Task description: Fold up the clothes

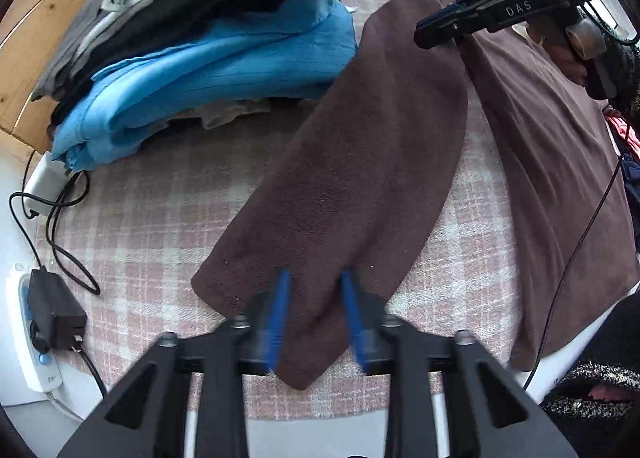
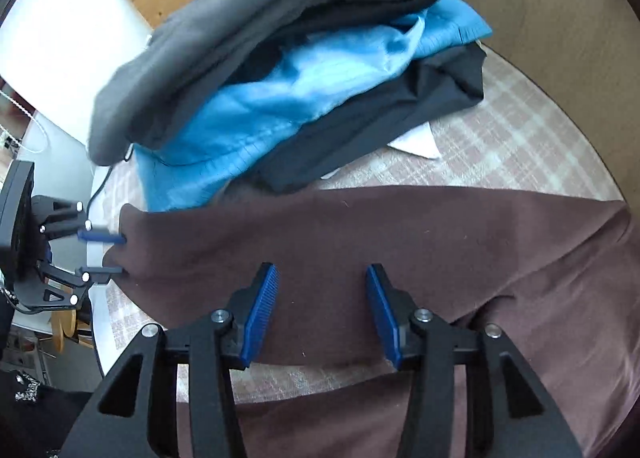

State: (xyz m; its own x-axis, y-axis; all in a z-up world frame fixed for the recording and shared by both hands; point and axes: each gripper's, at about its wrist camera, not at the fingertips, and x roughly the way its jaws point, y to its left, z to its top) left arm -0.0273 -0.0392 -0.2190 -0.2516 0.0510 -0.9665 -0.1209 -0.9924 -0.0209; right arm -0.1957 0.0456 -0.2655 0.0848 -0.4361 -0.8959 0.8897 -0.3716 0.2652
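Observation:
A brown fleece garment lies flat on a pink plaid cloth. Its long sleeve runs toward me in the left wrist view. My left gripper is open, its blurred blue fingers straddling the cuff end of the sleeve. From the right wrist view the same left gripper sits at the cuff, one finger on each side. My right gripper hovers open over the upper sleeve with nothing held. It also shows side-on as the right gripper, held by a hand above the garment.
A stack of folded clothes, grey and black over bright blue, stands just behind the sleeve, also the stack. A white power strip with a black adapter and cables lies at the left edge. Wooden panels stand behind. Red fabric shows at the right.

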